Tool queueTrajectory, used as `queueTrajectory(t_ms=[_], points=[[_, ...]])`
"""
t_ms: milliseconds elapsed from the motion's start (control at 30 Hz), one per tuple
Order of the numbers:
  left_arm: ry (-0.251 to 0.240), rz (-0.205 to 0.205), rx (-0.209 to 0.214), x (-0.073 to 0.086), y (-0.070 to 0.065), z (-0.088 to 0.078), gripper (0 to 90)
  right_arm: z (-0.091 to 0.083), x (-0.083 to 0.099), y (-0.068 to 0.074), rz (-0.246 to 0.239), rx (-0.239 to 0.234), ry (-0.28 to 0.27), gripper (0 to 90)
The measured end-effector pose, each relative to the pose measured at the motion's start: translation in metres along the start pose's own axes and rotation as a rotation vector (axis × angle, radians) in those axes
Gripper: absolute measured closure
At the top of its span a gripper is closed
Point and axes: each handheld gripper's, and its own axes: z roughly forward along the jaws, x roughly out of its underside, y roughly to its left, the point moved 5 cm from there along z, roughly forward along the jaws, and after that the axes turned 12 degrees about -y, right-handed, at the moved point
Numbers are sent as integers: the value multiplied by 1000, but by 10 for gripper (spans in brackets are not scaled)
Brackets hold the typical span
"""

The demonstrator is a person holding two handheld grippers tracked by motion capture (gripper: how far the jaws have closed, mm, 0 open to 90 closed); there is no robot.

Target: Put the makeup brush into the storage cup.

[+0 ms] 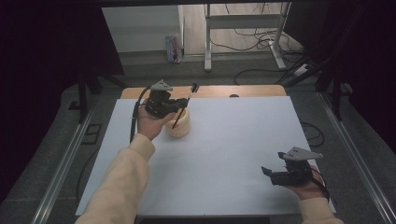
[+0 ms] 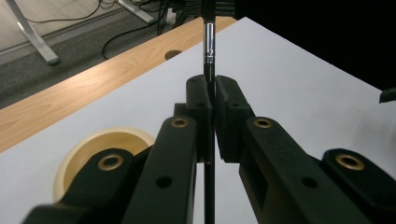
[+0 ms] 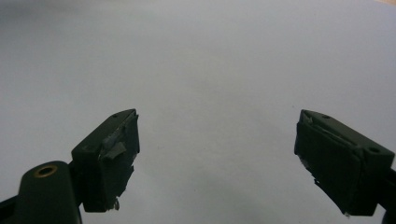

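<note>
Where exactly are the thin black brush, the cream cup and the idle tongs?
black brush [image 2: 209,44], left gripper view, on its silver ferrule.
cream cup [image 1: 181,126], high view, on its side wall.
right tongs [image 3: 217,161], right gripper view, midway between the two open tips.

1. Both forearms wear cream sleeves [image 1: 123,182].
2. The left gripper [image 1: 180,105] is black, with a grey three-cornered plate on top and a black cable trailing behind.
3. Its arms carry brass-coloured rivets.
4. The right gripper [image 1: 267,171] is black too, with worn pads [image 3: 114,151].
</note>
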Motion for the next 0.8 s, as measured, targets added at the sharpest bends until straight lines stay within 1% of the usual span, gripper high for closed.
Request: queueTrajectory(t_ms=[167, 200, 333, 467, 700, 800], points=[[-9, -16, -2, 1, 10, 3, 860, 0, 0, -2, -2, -1, -1, 143], [-16, -24, -2, 0, 12, 3, 860, 0, 0, -2, 2, 0, -1, 143], [-37, -32, -8, -5, 19, 2, 860, -2, 1, -4, 0, 2, -5, 143], [-65, -49, -12, -12, 23, 0, 860, -2, 1, -4, 2, 3, -5, 143], [-72, -56, -25, -18, 28, 0, 860, -2, 2, -5, 2, 8, -2, 143], [-71, -49, -23, -19, 29, 1, 860, -2, 2, -5, 2, 9, -1, 143]])
